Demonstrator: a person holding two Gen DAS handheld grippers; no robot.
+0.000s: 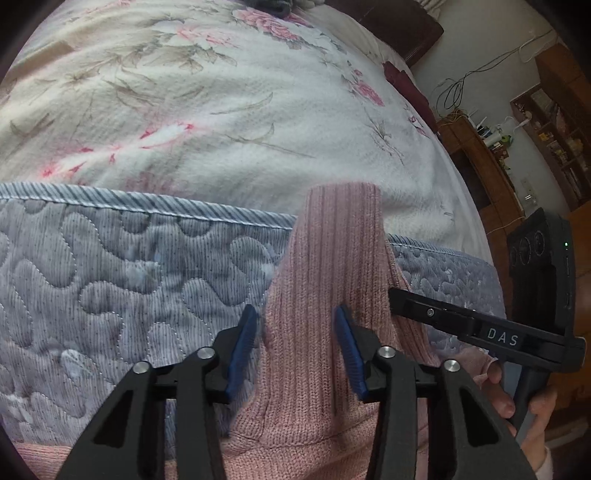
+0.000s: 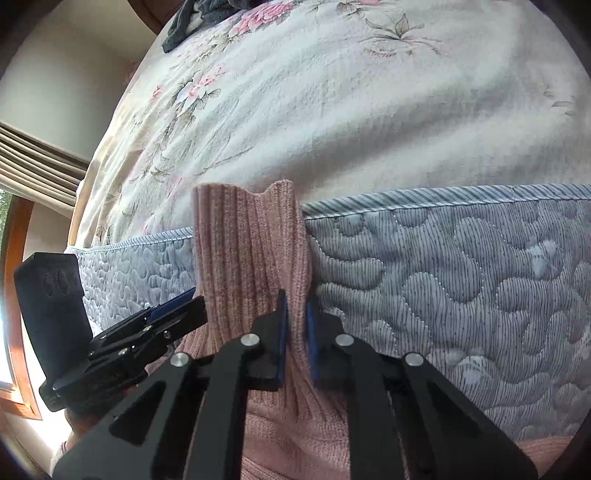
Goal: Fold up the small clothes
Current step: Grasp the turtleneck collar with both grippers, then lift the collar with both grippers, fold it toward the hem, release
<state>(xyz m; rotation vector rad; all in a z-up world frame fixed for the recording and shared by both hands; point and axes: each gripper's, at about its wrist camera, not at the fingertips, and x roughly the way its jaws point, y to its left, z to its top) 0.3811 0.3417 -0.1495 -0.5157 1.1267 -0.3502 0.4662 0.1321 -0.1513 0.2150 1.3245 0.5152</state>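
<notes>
A pink ribbed knit garment hangs in front of the mattress side, one ribbed strip standing up past the bed's edge. My left gripper is open, its blue pads wide apart on either side of that strip. In the right wrist view my right gripper is shut on a narrow fold of the pink knit. The left gripper reaches in from the left, level with the strip's left edge. In the left wrist view the right gripper comes in from the right, held by a hand.
A grey-blue quilted mattress side fills the lower half; a floral bedspread lies on top. Dark clothes sit at the bed's far end. Wooden shelves and cables stand to the right, and a curtained window to the left.
</notes>
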